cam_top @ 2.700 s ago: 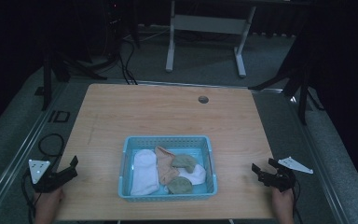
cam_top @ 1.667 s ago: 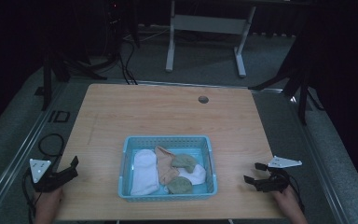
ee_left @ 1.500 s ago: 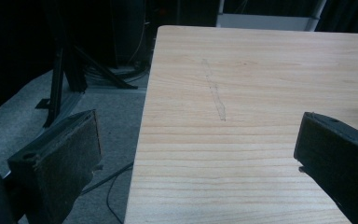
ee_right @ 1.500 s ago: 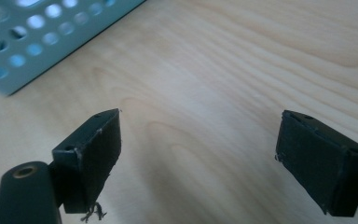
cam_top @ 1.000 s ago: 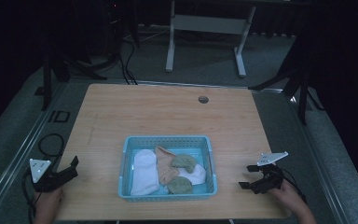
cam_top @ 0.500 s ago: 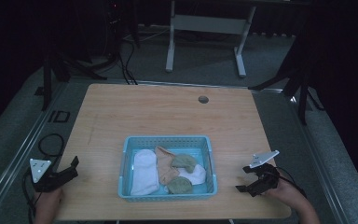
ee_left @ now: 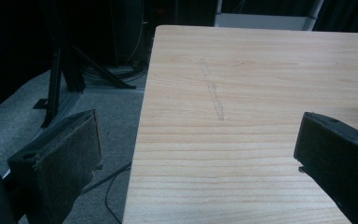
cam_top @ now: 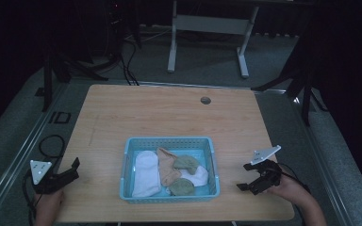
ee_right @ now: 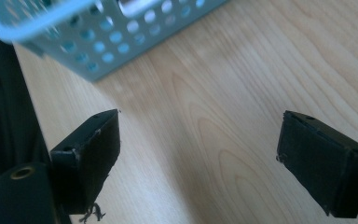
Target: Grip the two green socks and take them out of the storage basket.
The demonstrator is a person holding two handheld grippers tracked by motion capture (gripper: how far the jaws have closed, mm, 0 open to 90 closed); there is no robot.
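High view, from the left: the left gripper sits at the near left edge of the pale wooden counter, well apart from everything else; its own view shows its black fingers spread wide over bare wood. At the middle near edge stands a light-blue perforated plastic basket holding a white sock, a tan sock and two olive-green socks. Right of the basket, near but not touching it, the right gripper points toward the basket wall, its fingers parted and empty above the counter.
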